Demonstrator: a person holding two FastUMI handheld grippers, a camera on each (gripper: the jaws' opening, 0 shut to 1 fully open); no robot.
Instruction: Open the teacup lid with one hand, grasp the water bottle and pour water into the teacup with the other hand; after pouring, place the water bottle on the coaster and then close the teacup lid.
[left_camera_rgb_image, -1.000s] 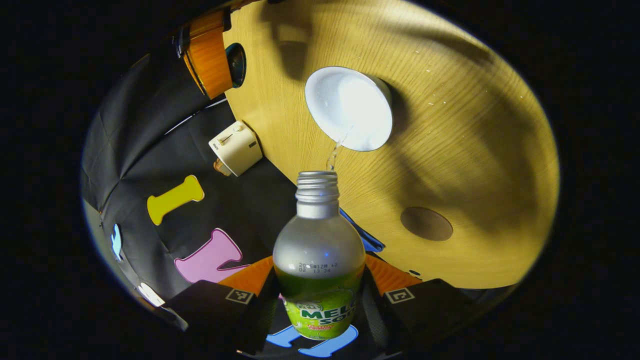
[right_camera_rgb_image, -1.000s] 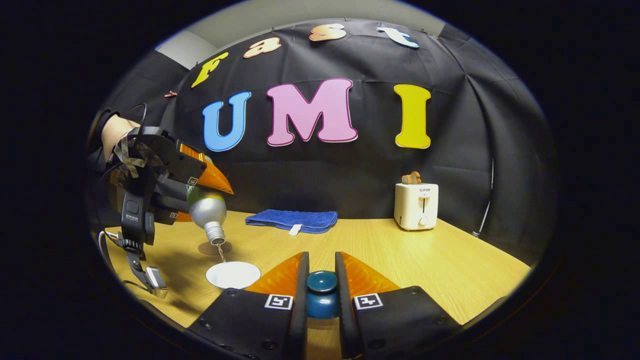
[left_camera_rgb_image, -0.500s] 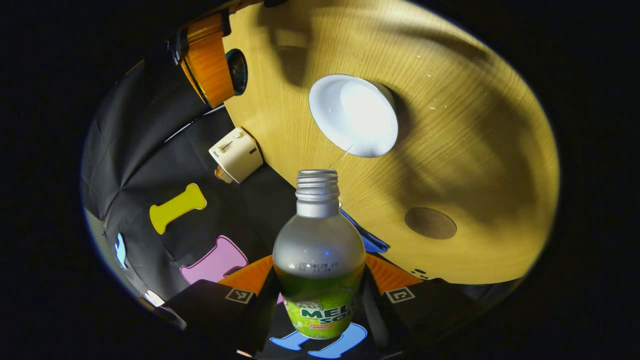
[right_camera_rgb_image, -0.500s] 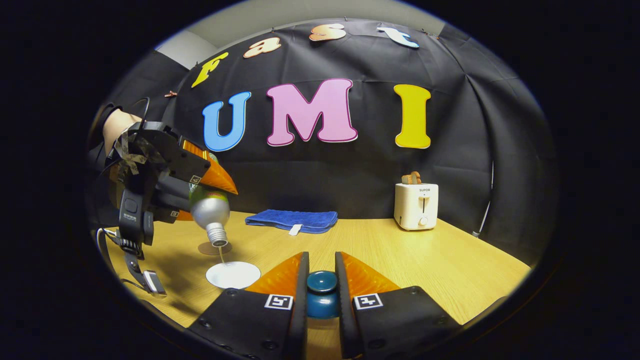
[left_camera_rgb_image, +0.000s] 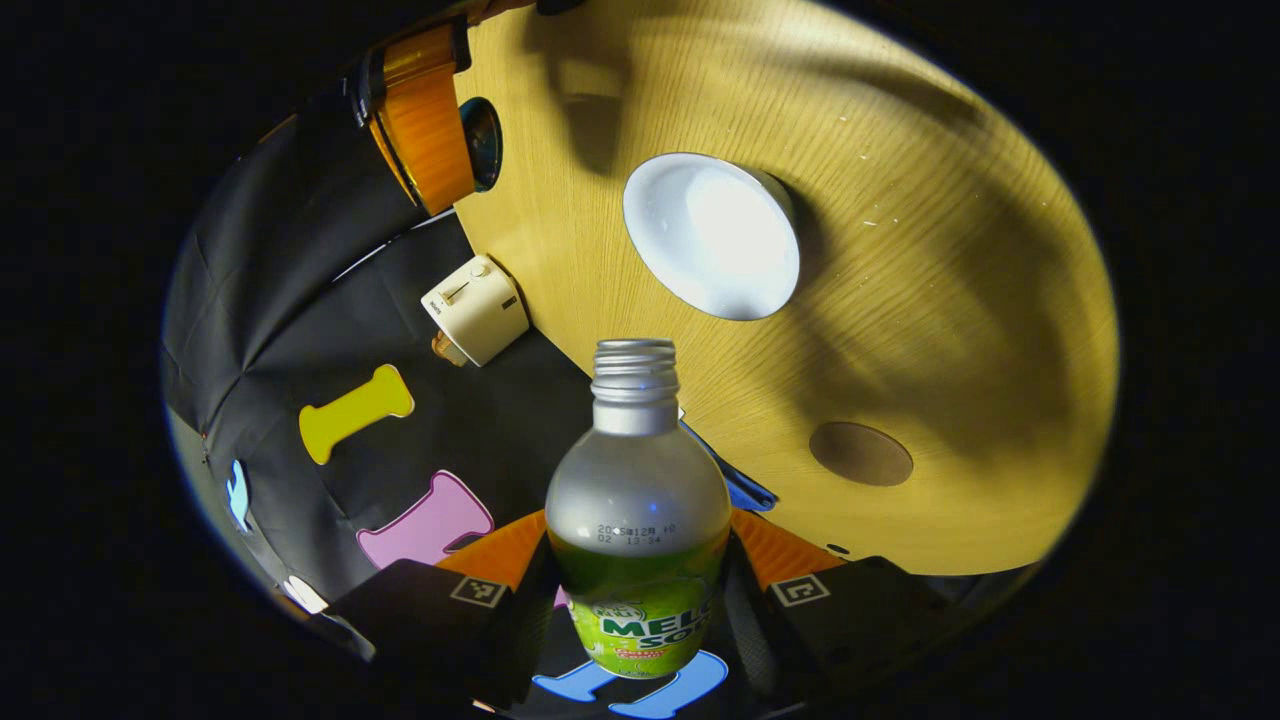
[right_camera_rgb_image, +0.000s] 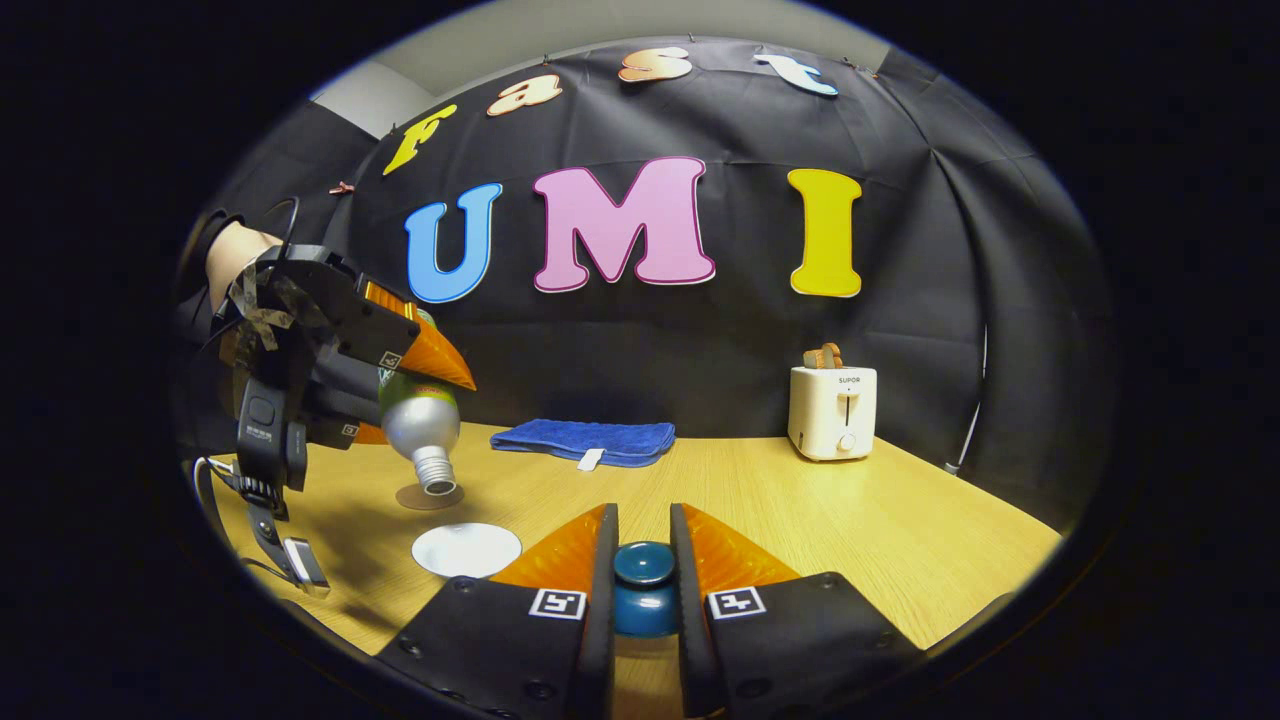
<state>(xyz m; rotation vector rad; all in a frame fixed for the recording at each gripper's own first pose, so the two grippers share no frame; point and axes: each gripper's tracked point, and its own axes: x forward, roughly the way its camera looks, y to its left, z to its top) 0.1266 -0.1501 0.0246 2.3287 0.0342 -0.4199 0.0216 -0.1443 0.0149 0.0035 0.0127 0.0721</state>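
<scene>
Teacup (right_camera_rgb_image: 466, 549) sits open on the desk (right_camera_rgb_image: 850, 510), its lid (right_camera_rgb_image: 643, 585) pinched by the knob in the right claw (right_camera_rgb_image: 643, 560) off to the teacup's right. Above the teacup, the left claw (left_camera_rgb_image: 640, 590) grips the water bottle (left_camera_rgb_image: 638, 520), mouth tipped down, with seemingly no stream falling. Just behind the teacup lies the coaster (right_camera_rgb_image: 420, 497).

1. Silver-and-green metal water bottle (left_camera_rgb_image: 637, 500), lower centre of the left gripper view: a stamped date code on bare metal, with a lettered green label below it.
2. Cream boxy toaster (right_camera_rgb_image: 832, 411), right of centre in the right gripper view: a small brand word on its front.
3. Left gripper (left_camera_rgb_image: 640, 545) and right gripper (right_camera_rgb_image: 645, 540), at the bottom of their own views: a square coded marker on each finger.
</scene>
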